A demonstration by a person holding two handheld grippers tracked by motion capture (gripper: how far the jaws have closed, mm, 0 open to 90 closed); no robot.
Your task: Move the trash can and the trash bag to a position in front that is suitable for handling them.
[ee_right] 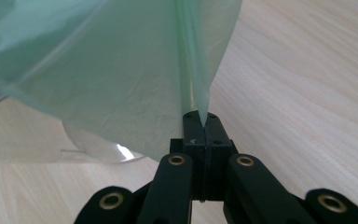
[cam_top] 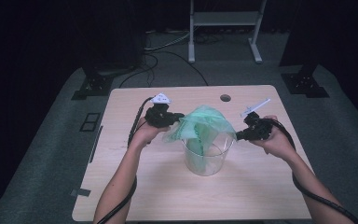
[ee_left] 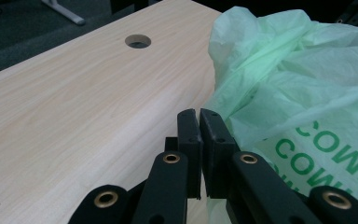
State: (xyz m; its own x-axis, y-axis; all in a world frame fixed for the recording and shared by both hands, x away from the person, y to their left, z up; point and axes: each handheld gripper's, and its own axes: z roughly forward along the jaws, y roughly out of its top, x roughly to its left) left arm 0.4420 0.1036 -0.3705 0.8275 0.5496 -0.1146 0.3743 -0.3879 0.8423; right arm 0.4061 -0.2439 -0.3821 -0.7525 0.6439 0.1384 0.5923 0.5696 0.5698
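A thin green plastic bag [cam_top: 200,122] with green lettering is draped over and into a clear round container [cam_top: 207,161] at the middle of the wooden table [cam_top: 144,186]. My left gripper [cam_top: 175,120] is at the bag's left edge, shut on the film. In the left gripper view its jaws [ee_left: 199,114] stand pressed together with the bag [ee_left: 289,79] bulging just to their right. My right gripper [cam_top: 239,135] pulls the bag's right edge outward. In the right gripper view its jaws [ee_right: 204,119] pinch a fold of the bag [ee_right: 121,70] above the container's rim [ee_right: 98,149].
A round cable hole [cam_top: 225,98] lies in the table behind the container. A white metal frame [cam_top: 223,18] stands on the floor beyond the far edge, with black stand feet [cam_top: 91,86] at either side. Bare tabletop lies in front of the container.
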